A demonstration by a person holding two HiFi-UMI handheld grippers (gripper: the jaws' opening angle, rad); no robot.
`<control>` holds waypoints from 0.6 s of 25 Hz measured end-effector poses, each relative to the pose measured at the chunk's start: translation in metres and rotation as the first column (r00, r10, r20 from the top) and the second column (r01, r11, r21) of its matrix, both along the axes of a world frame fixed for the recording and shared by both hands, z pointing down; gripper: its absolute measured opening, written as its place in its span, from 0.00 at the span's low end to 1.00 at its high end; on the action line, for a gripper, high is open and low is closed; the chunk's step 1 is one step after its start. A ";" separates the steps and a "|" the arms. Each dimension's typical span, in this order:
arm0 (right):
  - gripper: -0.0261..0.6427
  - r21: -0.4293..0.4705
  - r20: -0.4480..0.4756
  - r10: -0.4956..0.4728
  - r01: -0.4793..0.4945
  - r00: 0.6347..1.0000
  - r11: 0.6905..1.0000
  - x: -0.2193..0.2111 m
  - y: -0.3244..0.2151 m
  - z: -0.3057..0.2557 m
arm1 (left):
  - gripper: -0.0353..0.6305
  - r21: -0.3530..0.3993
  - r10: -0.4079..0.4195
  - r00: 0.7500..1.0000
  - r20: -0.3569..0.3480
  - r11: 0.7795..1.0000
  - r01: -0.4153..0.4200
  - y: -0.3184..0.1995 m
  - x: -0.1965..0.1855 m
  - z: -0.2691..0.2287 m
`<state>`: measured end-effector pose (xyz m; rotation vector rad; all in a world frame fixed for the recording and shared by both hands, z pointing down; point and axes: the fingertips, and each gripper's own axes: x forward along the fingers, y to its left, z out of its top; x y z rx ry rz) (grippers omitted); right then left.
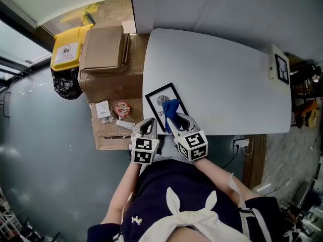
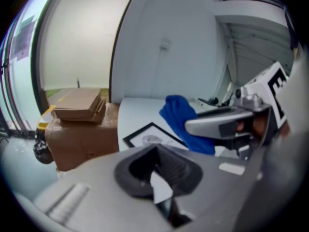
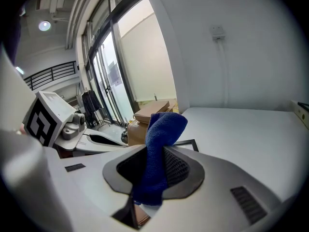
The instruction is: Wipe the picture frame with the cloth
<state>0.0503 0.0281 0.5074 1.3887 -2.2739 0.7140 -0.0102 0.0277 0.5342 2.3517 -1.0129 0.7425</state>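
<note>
Jaws clamped on the blue cloth (image 1: 170, 106) over the picture frame (image 1: 160, 101), the right hand-held gripper (image 1: 171, 116) looks set to press down and wipe; the left hand-held gripper (image 1: 147, 126) sits closed, empty, beside the frame.

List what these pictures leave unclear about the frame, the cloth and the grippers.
Picture frame: in the head view its near part is hidden under the blue cloth and the right gripper; its print is too small to read.
Cloth against the frame's face: no view settles whether they touch.
Left gripper: in the left gripper view a white sliver shows between its closed jaws; whether it is table or something pinched is unclear.
</note>
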 end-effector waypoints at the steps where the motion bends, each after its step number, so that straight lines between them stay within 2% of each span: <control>1: 0.17 0.000 -0.001 -0.008 0.008 1.000 1.000 0.000 -0.004 0.001 | 0.06 -0.010 -0.005 1.000 0.003 1.000 0.005 -0.002 0.000 0.004; 9: 0.17 0.005 -0.016 -0.076 0.076 0.997 0.997 0.002 -0.034 0.007 | 0.06 -0.053 -0.043 0.999 0.029 0.998 0.045 -0.019 0.004 0.025; 15: 0.17 -0.026 -0.032 -0.141 0.140 0.989 0.990 0.000 -0.049 0.025 | 0.06 -0.075 -0.070 0.996 0.048 0.994 0.073 -0.029 0.004 0.040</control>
